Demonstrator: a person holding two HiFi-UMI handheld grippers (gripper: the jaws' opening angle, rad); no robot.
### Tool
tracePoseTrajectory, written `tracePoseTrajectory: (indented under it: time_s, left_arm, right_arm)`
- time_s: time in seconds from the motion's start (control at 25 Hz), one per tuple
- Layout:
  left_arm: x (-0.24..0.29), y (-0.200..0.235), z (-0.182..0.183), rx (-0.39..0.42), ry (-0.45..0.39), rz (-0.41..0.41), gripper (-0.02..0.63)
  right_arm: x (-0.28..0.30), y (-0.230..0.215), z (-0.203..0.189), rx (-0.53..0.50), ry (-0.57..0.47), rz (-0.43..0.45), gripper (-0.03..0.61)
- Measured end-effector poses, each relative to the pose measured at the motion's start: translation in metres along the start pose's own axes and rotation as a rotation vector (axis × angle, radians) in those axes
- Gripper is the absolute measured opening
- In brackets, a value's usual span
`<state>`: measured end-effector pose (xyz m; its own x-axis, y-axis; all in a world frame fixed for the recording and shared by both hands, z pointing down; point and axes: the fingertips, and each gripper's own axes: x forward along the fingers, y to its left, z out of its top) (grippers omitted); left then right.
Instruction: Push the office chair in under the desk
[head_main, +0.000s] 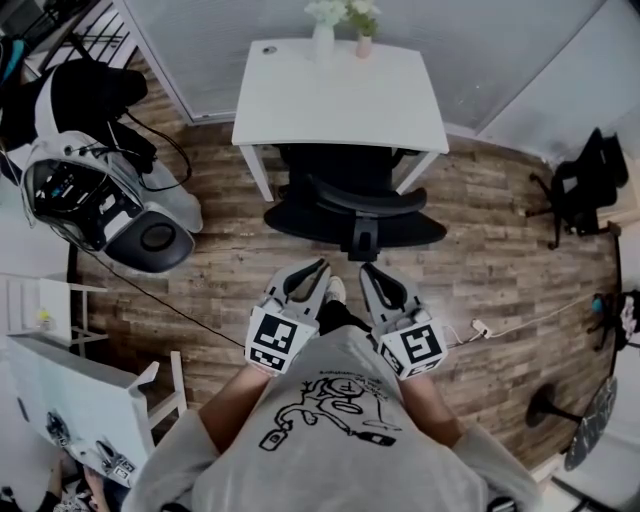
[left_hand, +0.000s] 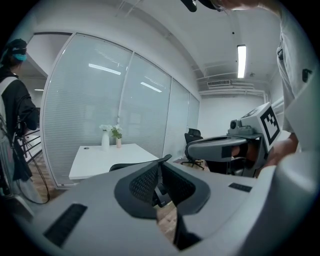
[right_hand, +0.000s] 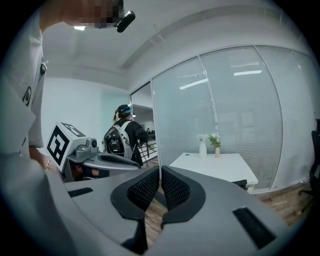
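Note:
The black office chair (head_main: 352, 203) stands at the white desk (head_main: 340, 100), its seat partly under the top and its backrest toward me. My left gripper (head_main: 318, 268) and right gripper (head_main: 368, 270) hover side by side just short of the backrest, touching nothing. Both are shut with nothing between the pads. In the left gripper view the shut left gripper (left_hand: 159, 175) points at the desk (left_hand: 107, 156), with the chair's back edge (left_hand: 122, 166) behind the jaws. In the right gripper view the shut right gripper (right_hand: 160, 184) faces the desk (right_hand: 216, 166).
Two vases (head_main: 325, 35) stand on the desk's far edge. A person with a backpack (head_main: 75, 110) is at the far left, with a bulky white and black device (head_main: 105, 205) nearby. Another black chair (head_main: 585, 180) sits at the right. White furniture (head_main: 70, 385) is at the lower left.

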<state>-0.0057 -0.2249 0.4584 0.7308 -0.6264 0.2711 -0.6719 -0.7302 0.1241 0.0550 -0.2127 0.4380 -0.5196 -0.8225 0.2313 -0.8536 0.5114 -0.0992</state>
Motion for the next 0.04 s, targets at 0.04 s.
tracePoseTrajectory:
  time_s: [0.04]
  left_arm:
    - [0.0004, -0.0004, 0.0002, 0.0, -0.001, 0.0, 0.029]
  right_arm:
    - [-0.0002, 0.0, 0.0, 0.0, -0.001, 0.0, 0.043]
